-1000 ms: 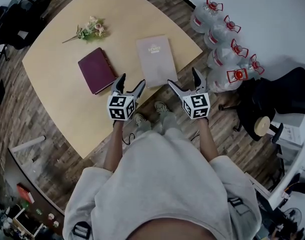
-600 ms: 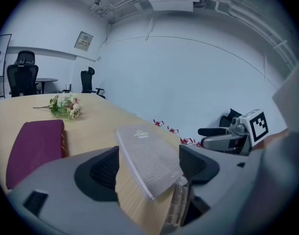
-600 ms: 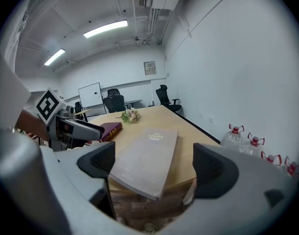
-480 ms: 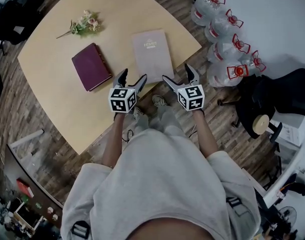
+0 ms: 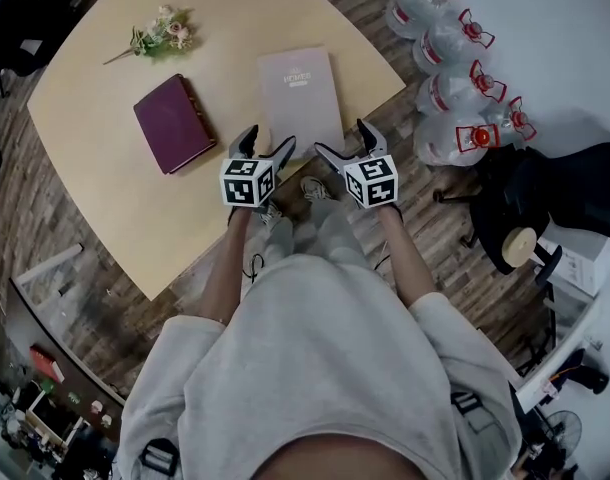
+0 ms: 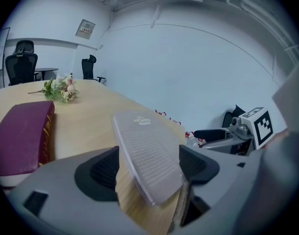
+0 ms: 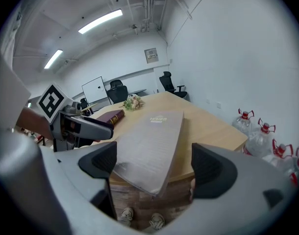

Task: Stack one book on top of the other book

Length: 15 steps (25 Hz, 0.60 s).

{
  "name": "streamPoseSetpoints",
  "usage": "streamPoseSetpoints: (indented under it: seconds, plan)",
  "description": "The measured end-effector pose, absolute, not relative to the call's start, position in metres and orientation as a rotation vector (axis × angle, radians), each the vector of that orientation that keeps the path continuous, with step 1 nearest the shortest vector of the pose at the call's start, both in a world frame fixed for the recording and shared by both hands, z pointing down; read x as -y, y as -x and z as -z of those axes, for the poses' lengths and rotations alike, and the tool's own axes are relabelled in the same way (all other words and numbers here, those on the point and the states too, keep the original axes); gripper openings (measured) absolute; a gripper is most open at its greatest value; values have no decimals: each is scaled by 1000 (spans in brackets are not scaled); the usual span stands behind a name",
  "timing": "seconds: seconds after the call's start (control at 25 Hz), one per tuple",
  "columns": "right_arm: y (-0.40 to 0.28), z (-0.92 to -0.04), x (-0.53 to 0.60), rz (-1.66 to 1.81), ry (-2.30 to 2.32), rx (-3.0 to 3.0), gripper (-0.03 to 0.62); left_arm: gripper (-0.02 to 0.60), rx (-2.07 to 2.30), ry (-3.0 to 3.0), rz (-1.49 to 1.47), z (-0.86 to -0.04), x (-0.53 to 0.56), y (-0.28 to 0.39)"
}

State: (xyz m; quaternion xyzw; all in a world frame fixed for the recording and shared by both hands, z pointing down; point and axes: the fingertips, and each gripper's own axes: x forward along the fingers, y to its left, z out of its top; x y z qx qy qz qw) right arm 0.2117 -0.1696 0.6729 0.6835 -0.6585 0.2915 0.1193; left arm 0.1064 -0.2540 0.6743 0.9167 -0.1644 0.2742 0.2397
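Pale book point(image 5: 300, 96): thin, greyish-pink, closed, lying flat at the near edge of the table point(image 5: 105, 198), near corner overhanging.
Maroon book point(image 5: 172, 123): thicker, closed, flat, left of the pale one, apart.

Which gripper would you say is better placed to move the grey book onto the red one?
Probably left. The left gripper and right gripper, both open, frame the grey book, but the red book lies on the left side, a shorter carry.
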Motion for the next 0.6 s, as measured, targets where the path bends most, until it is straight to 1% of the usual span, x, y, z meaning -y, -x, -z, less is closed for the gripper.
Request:
streamPoseSetpoints:
  seconds: [0.6]
  plan:
    - [-197,-717,179,-1011,-1861,1927,451,380,419,-2426,-840,-712,252,-115]
